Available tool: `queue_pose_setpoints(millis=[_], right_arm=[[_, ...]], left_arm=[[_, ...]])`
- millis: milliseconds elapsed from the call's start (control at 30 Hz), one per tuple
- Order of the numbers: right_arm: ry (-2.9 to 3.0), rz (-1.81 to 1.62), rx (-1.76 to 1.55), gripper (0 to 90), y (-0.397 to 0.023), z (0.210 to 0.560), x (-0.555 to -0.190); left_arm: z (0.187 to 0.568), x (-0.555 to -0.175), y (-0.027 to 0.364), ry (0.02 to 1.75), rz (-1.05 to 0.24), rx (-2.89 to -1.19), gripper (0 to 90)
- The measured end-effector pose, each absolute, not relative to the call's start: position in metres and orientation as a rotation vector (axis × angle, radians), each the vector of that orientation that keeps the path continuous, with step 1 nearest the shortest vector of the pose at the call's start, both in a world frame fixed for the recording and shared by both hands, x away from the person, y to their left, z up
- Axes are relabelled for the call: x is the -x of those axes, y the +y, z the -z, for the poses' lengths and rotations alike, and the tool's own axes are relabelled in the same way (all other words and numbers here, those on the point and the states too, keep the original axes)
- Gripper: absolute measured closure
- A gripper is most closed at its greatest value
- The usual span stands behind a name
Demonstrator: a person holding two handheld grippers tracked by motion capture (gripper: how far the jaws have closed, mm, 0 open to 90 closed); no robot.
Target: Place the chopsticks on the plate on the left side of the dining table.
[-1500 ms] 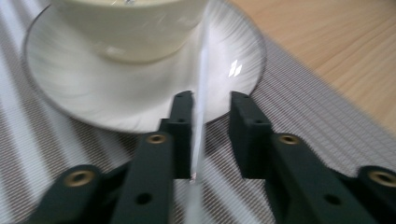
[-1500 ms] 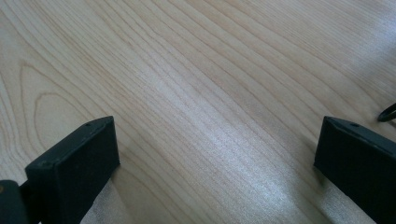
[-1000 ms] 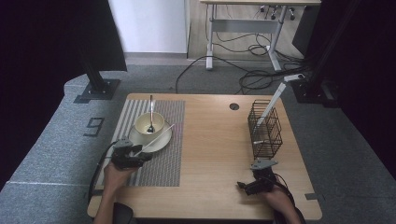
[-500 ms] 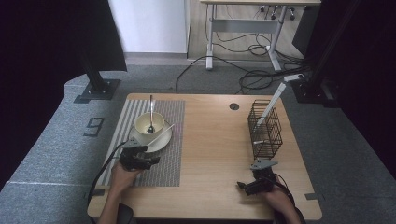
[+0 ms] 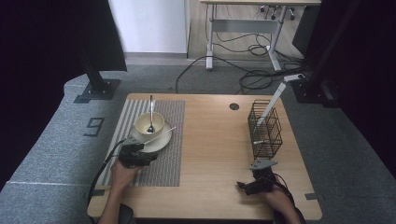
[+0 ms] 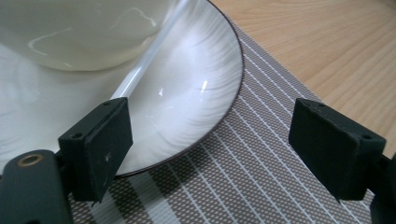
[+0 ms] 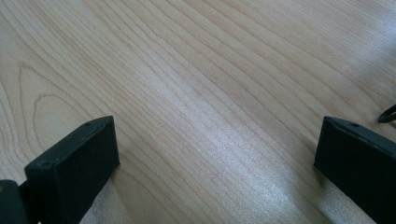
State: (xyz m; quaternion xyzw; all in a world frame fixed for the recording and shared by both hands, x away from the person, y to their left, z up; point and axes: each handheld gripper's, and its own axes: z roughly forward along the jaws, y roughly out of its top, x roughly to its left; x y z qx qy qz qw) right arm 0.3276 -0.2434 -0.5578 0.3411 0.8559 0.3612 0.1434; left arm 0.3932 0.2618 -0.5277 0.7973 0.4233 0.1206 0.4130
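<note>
The left gripper (image 5: 136, 156) sits low on the mat (image 5: 161, 163), right at the near edge of the plate (image 6: 196, 112). Its jaws have just been opening and now stand wide, with nothing pinched between them. One jaw is over the plate, the other over the mat, so the plate's rim lies in the gap. It looks like the hand wants to take the plate by its rim. A thin clear stick (image 6: 144, 65) leans on the plate, close to one jaw.

The right gripper (image 5: 256, 183) rests on the bare table (image 7: 196, 93), jaws wide and holding nothing. It seems to be waiting.

Farther off, a bowl (image 5: 149, 123) stands on the plate with a spoon (image 5: 151, 112) in it. A wire basket (image 5: 265, 133) stands far to the right.
</note>
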Motion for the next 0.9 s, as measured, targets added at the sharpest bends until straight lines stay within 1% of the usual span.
queue_pose_setpoints(millis=[333, 900], right_arm=[[2.471, -1.042, -0.981, 0.0, -0.244, 0.558, -0.328], [2.472, -1.041, -0.979, 0.0, -0.244, 0.558, -0.328]], left_arm=[[0.529, -0.400, 0.267, 1.108, -0.335, -1.988, 12.9], [0.530, -0.410, 0.271, 1.135, -0.366, -1.966, 11.6]])
